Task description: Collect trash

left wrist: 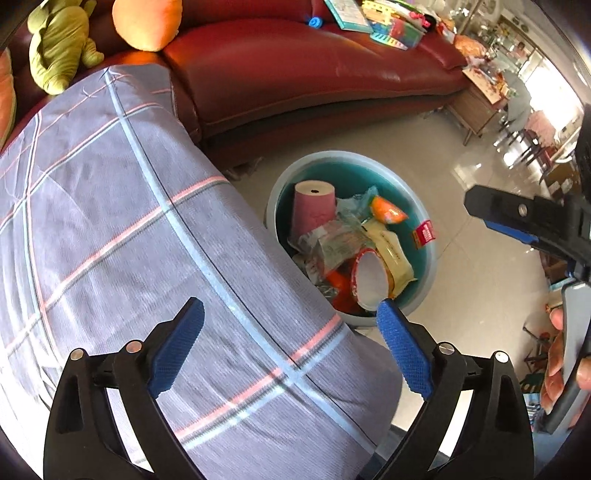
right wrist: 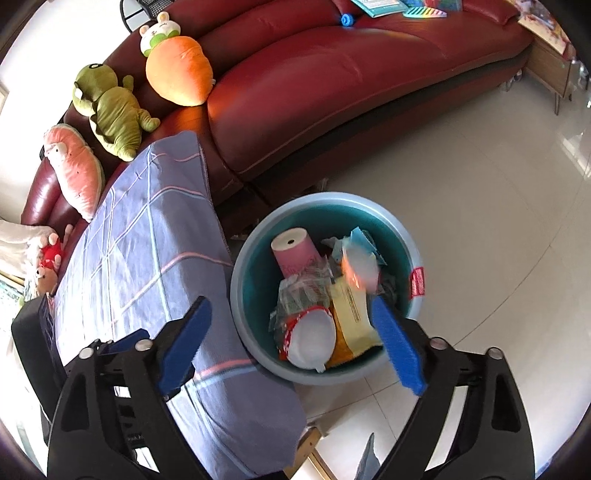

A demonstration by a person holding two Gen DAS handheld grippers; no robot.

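A round blue-grey trash bin stands on the floor beside the cloth-covered table. It holds a pink paper cup, a white-and-red bowl, a yellow packet, clear wrappers and an orange-and-white wrapper that looks blurred above the pile. My left gripper is open and empty over the table's edge. My right gripper is open and empty above the bin; it also shows in the left wrist view.
The table wears a grey checked cloth. A red leather sofa behind holds plush toys and books. Glossy tiled floor spreads to the right. A wooden side table stands beyond the sofa.
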